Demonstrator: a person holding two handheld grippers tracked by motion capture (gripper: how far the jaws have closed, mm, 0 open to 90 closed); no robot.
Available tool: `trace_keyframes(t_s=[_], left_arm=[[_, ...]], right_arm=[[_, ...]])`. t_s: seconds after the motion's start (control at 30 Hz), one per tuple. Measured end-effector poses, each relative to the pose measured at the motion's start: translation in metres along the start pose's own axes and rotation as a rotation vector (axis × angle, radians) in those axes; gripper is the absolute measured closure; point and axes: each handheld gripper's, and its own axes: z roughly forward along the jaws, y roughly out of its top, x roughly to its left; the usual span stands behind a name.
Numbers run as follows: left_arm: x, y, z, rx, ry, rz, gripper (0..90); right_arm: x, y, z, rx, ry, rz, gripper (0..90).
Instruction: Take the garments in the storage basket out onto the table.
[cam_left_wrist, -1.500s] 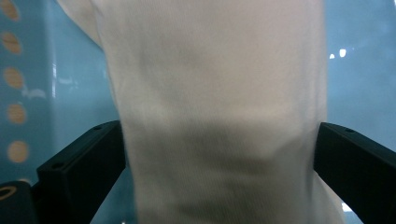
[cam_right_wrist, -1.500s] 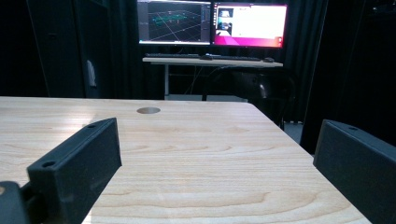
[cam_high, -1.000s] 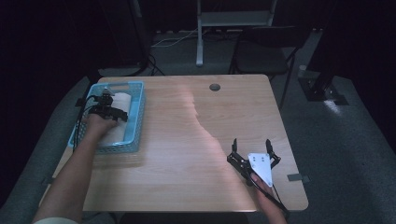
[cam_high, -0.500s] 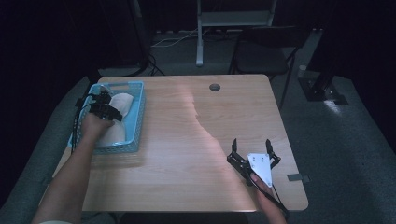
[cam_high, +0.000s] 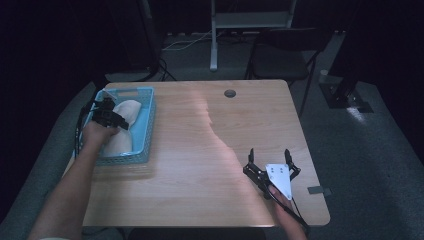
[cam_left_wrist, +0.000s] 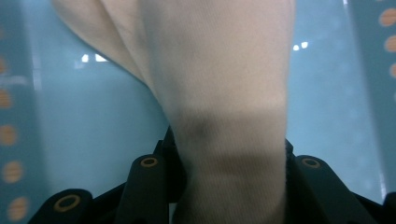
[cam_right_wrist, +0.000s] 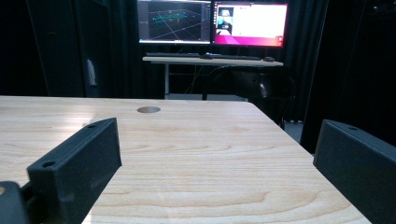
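I am working at a wooden table (cam_high: 200, 150), and the high view is giving me its whole top: a light blue plastic basket (cam_high: 147, 125) is sitting at the far left, and a round cable hole (cam_high: 230, 93) is lying near the far edge. Beyond the table that view is showing a dark chair (cam_high: 280, 55) and a pale desk frame; the right gripper view is looking level across the boards and is adding what stands on that desk, two lit monitors (cam_right_wrist: 212, 23) and a keyboard.

Inside the basket a cream-coloured sock (cam_high: 125, 125) is lying, taking up most of the floor. From above, my left gripper (cam_high: 112, 117) is reaching down into the basket over the sock, but there I cannot tell how the jaws are standing. The left gripper view is settling it: the ribbed cream fabric (cam_left_wrist: 233, 116) is bunching between my two black jaws, which have just been closing and are now pinching it, with the basket's blue floor (cam_left_wrist: 93, 116) blurred behind.

My right gripper (cam_high: 270, 160) is resting at the near right of the table, well apart from the basket, its grey three-cornered plate facing up. Its jaws are standing wide apart, with bare wood between them in its own view.
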Motion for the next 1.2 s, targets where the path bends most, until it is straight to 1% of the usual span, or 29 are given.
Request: trace_keyframes(t_s=[0.03,0.07,0.1,0.13,0.17,0.2,0.23,0.27,0.3,0.33,0.37,0.47,0.57,0.6,0.67,0.7,0.83,0.87,0.9,0.93,1.0,1.03,1.1,1.2], left_arm=[[0.000,0.000,-0.001,0.002,0.002,0.004,63.5],[0.000,-0.001,-0.003,-0.008,0.012,0.002,63.7],[0.001,-0.001,-0.006,-0.012,-0.003,0.000,64.0],[0.001,-0.001,-0.009,-0.022,-0.013,-0.006,64.0],[0.002,-0.001,-0.013,-0.038,-0.033,-0.014,64.0],[0.002,-0.001,-0.013,-0.038,-0.033,-0.014,64.0],[0.002,-0.001,-0.015,-0.045,-0.046,-0.018,64.0],[0.002,-0.002,-0.021,-0.058,-0.080,-0.021,64.0],[0.002,-0.002,-0.021,-0.058,-0.080,-0.021,63.9],[0.002,-0.002,-0.023,-0.063,-0.091,-0.021,63.9],[0.000,-0.003,-0.027,-0.065,-0.099,-0.012,64.0],[-0.001,-0.004,-0.031,-0.069,-0.095,-0.002,64.0],[0.000,-0.006,-0.036,-0.069,-0.087,-0.011,63.9],[0.000,-0.007,-0.039,-0.082,-0.081,-0.013,63.9],[0.001,-0.007,-0.043,-0.103,-0.084,-0.030,63.7],[0.002,-0.008,-0.045,-0.110,-0.095,-0.040,63.7],[0.002,-0.009,-0.053,-0.112,-0.104,-0.040,63.6],[0.002,-0.010,-0.056,-0.112,-0.097,-0.036,63.7],[0.002,-0.010,-0.059,-0.123,-0.095,-0.038,63.7],[0.002,-0.011,-0.061,-0.121,-0.104,-0.037,63.6],[0.002,-0.012,-0.068,-0.141,-0.097,-0.033,63.6],[0.002,-0.013,-0.071,-0.143,-0.106,-0.033,63.6],[0.003,-0.014,-0.076,-0.157,-0.108,-0.045,63.6],[0.004,-0.015,-0.080,-0.155,-0.117,-0.052,63.6]], right_arm=[[0.000,0.000,0.000,-0.001,0.000,0.000,0.2],[0.000,0.000,0.000,-0.001,-0.001,-0.001,0.2],[0.000,0.000,0.000,-0.001,0.000,-0.002,0.2],[0.000,0.000,0.000,-0.002,-0.001,-0.001,0.2],[0.000,0.000,0.000,-0.001,-0.001,-0.001,0.2],[0.000,0.000,0.000,-0.001,-0.001,-0.001,0.2],[0.000,0.000,0.000,-0.001,0.000,-0.002,0.2],[0.000,0.000,0.000,0.000,-0.001,-0.001,0.2],[0.000,0.000,0.000,0.000,-0.001,-0.001,0.2],[0.000,0.000,0.000,0.000,-0.001,-0.001,0.2],[0.000,0.000,0.000,0.000,-0.001,-0.002,0.2],[0.000,0.000,0.000,0.001,0.001,-0.004,0.2],[0.000,0.000,0.000,0.000,0.000,-0.004,0.2],[0.000,0.000,0.000,-0.002,0.000,-0.006,0.2],[0.000,0.000,0.000,-0.001,-0.004,-0.007,0.2],[0.001,0.000,0.000,0.000,-0.005,-0.007,0.2],[0.001,0.000,-0.001,-0.006,-0.002,-0.015,0.2],[0.001,0.000,-0.001,-0.007,-0.002,-0.015,0.2],[0.001,0.000,-0.001,-0.006,-0.003,-0.014,0.2],[0.001,0.000,-0.001,-0.005,-0.004,-0.011,0.2],[0.001,0.000,-0.001,-0.004,-0.009,-0.009,0.2],[0.001,0.000,-0.001,-0.005,-0.010,-0.010,0.2],[0.001,0.000,-0.001,-0.006,-0.007,-0.015,0.2],[0.001,0.000,0.000,-0.004,-0.004,-0.009,0.2]])
